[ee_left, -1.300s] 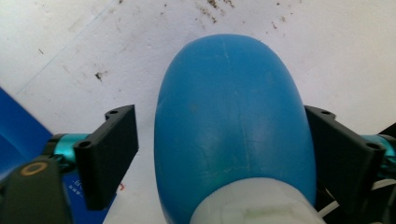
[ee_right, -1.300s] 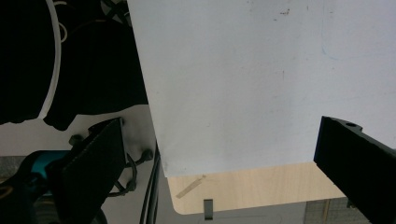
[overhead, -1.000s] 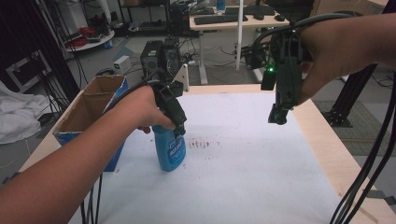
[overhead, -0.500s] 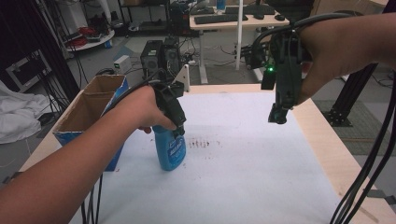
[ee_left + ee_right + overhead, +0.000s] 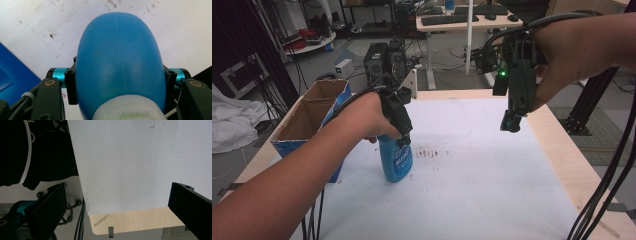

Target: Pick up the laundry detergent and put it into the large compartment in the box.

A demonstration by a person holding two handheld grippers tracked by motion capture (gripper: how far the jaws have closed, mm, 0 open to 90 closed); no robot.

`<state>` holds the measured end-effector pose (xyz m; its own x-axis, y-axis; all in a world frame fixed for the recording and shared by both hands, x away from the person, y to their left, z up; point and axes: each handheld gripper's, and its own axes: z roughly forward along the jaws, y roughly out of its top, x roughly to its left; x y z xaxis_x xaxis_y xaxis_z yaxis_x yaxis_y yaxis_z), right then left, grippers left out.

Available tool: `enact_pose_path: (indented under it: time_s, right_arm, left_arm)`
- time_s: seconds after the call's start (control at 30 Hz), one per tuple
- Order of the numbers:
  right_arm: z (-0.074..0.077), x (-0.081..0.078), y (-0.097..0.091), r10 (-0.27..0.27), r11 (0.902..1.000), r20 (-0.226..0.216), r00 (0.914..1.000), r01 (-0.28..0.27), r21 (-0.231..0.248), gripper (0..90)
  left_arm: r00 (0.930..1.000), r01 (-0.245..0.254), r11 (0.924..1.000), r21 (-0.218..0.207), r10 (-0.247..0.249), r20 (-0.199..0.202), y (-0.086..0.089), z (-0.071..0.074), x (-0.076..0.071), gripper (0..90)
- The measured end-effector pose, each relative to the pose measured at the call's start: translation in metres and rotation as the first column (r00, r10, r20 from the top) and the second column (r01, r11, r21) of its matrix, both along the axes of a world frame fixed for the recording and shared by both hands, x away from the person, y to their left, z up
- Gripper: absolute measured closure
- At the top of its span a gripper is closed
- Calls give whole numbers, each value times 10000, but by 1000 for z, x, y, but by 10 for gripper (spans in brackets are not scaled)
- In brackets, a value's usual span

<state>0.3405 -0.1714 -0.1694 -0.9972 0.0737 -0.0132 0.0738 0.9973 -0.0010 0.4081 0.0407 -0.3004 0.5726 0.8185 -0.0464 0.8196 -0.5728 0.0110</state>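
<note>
Blue bottle stands gripped in the left tongs (box at nine o'clock); right tongs wide, idle; moving remains.

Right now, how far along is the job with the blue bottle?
Done: the left gripper is shut on the blue bottle, which stands upright on the white mat beside the cardboard box.
In hand: that grip.
Left: likely moving the bottle; the right gripper hangs open and empty above the mat.
</note>
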Motion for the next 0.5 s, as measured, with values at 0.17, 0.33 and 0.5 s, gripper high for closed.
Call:
enact_pose_path:
  time_s: [0.17,0.33,0.5]
  right_arm:
    - [0,0,0,-2,10000,-9,10000,2,-8,15]
    - [-1,0,1,14,10000,-40,10000,-14,-34,16]
    - [-1,1,2,32,10000,-42,10000,-32,-7,16]
  left_arm:
    - [9999,146,9999,73,-146,7,0,1,0,374]
    - [9995,310,9994,128,-311,59,1,5,-1,377]
    - [9995,317,9995,26,-317,84,7,23,-1,377]
